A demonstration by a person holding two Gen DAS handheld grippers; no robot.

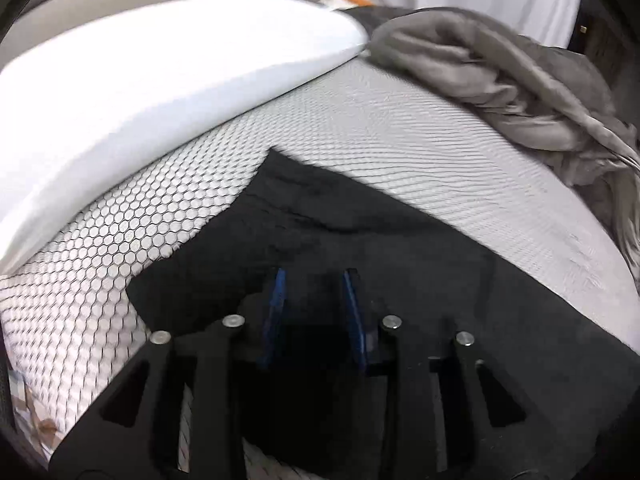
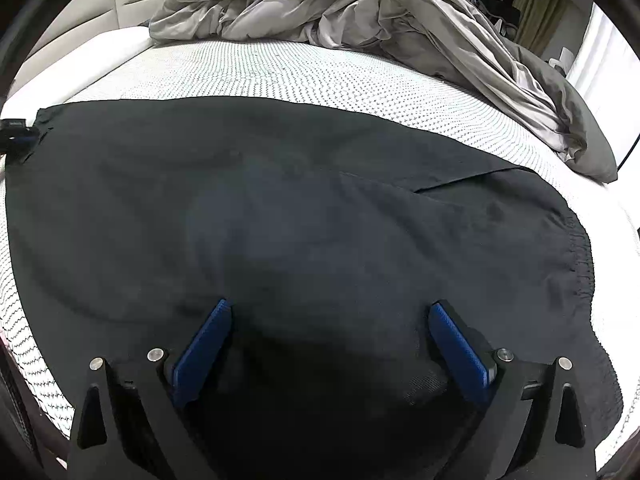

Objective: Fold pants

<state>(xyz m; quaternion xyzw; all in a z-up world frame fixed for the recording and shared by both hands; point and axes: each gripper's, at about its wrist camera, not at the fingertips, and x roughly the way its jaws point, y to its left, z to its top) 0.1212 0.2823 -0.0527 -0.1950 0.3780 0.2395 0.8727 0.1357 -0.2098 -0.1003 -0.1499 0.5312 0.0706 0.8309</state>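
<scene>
Black pants (image 2: 280, 200) lie spread flat across the bed, with the gathered waistband (image 2: 576, 256) at the right. My right gripper (image 2: 331, 306) hovers over their near edge, its blue pads wide apart with nothing between them. In the left wrist view the pants (image 1: 400, 272) run from the gripper off to the right. My left gripper (image 1: 315, 276) has its pads drawn close, and dark cloth from the pants' leg end is bunched between them. That gripper (image 2: 16, 132) also shows in the right wrist view, at the pants' far left corner.
The patterned white mattress cover (image 1: 380, 132) carries a white pillow (image 1: 140, 80) at the back left. A crumpled grey duvet (image 2: 360, 8) is heaped along the far and right side. A padded headboard and white curtains stand behind the bed.
</scene>
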